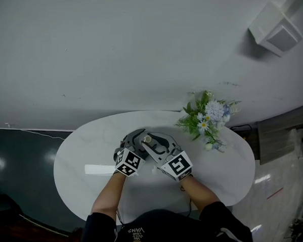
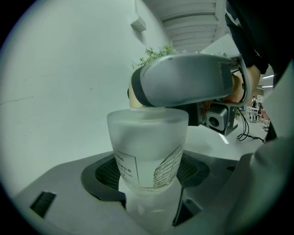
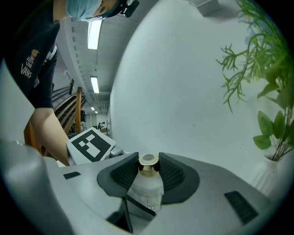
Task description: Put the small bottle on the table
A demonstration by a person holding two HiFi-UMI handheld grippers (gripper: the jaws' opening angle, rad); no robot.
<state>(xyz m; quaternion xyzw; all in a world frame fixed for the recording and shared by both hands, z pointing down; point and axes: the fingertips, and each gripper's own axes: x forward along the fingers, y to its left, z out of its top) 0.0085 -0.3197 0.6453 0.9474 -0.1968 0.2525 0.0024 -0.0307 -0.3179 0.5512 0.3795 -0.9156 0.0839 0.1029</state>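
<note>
Head view shows the small bottle (image 1: 147, 140) held between both grippers above the middle of the white table (image 1: 92, 151) — the left gripper (image 1: 135, 140) clamps its frosted body, the right gripper (image 1: 153, 143) pinches its gold cap (image 3: 148, 164) — near a flower bunch (image 1: 207, 119).

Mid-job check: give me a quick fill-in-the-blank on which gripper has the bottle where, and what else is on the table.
1. The left gripper grips the small bottle around its frosted ____.
2. The right gripper is closed on the bottle's gold ____.
3. On the white table, toward the person's right, a vase holds blue and white ____ with green leaves.

Missing words: body; cap; flowers
</note>
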